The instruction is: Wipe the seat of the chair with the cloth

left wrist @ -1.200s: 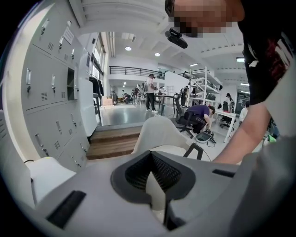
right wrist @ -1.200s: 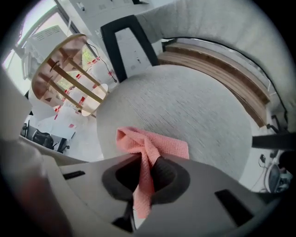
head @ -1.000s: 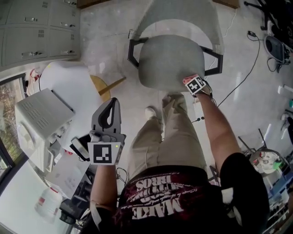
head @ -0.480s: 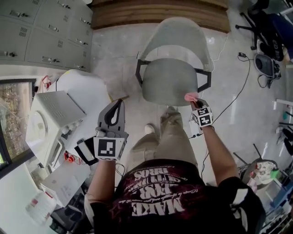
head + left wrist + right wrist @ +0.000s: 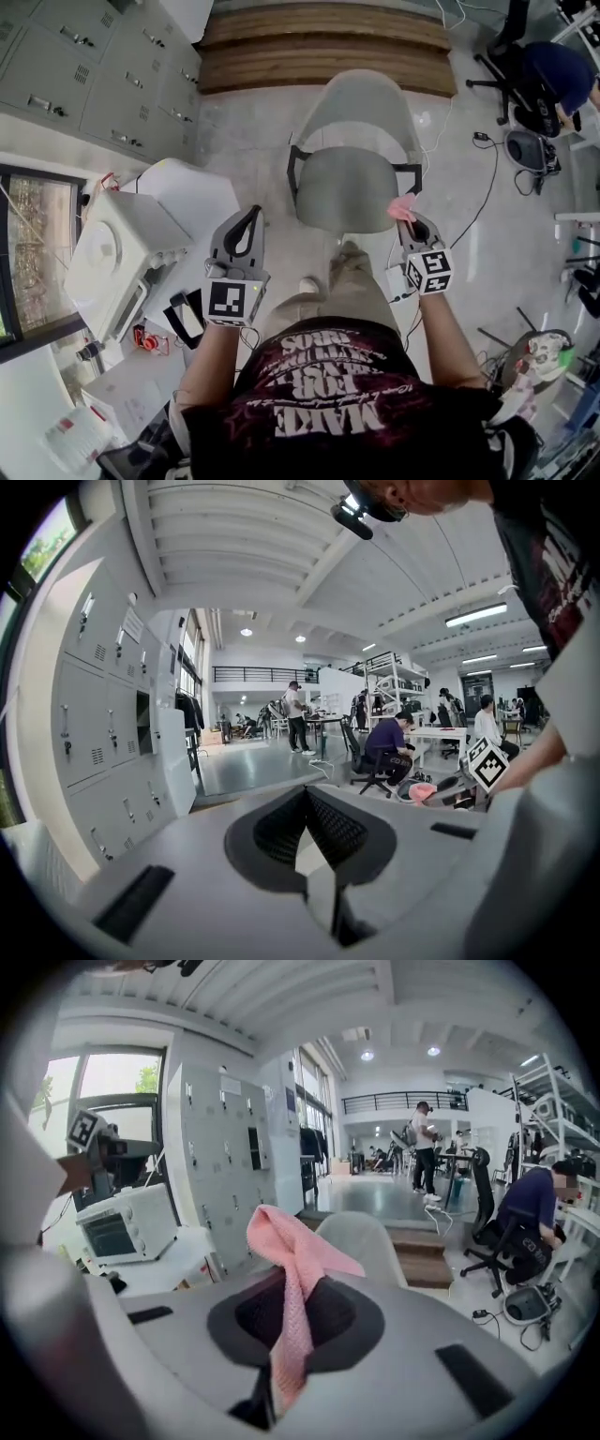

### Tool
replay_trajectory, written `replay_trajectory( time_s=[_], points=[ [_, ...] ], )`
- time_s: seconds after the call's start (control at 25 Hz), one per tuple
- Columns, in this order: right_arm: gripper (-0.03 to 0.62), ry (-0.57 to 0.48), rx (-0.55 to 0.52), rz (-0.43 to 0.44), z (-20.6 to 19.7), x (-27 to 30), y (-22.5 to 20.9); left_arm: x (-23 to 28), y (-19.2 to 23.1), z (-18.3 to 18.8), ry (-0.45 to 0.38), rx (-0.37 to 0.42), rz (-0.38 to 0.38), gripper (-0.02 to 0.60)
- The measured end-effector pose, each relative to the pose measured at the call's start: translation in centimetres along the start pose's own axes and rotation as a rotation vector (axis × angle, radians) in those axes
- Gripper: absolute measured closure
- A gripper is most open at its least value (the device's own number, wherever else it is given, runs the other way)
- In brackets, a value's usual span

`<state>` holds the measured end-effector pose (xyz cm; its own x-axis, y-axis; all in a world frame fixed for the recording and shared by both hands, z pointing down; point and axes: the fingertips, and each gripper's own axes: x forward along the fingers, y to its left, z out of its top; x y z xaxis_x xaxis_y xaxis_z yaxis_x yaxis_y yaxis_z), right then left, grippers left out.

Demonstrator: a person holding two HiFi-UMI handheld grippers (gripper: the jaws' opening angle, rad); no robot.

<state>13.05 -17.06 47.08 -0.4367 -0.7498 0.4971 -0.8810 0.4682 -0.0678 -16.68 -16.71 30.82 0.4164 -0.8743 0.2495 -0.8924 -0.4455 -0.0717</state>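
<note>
- Cloth (image 5: 286, 1279) pinched between the closed jaws of the right gripper (image 5: 407, 220): a pink strip running from deep in the jaw seam out past the tips.
- Long axis in line with the jaws; free end rising beyond the tips, folded over toward the right-hand jaw and pointing at the back of the chair (image 5: 356, 103).
- Seat (image 5: 345, 192) just ahead of and below those tips; cloth seemingly not yet flat on it.
- Left gripper (image 5: 246, 225) closed on nothing, well to the left of the seat.
- Best done by tilting the jaws down, laying the loose end flat ahead of the tips, pressing lightly and sweeping in overlapping passes, with a firm pinch and the hard tips kept off the seat.
</note>
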Motion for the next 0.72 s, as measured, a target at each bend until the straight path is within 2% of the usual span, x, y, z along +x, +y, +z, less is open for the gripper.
replay_trajectory(
  time_s=[0.32,0.56,0.72],
  points=[
    [0.566,-0.162,-0.066,-0.04,7.8,-6.0,4.1,-3.6,0.2,3.4,-0.096,0.01,-0.026,0.578],
    [0.566,-0.219,-0.092,-0.054,10.7,-9.3,6.0,-5.1,-0.5,5.2,-0.147,0.008,-0.048,0.578],
    [0.566,-0.224,-0.106,-0.043,11.1,-10.1,7.2,-5.9,-1.1,5.3,-0.16,0.006,-0.055,0.578]
  ],
)
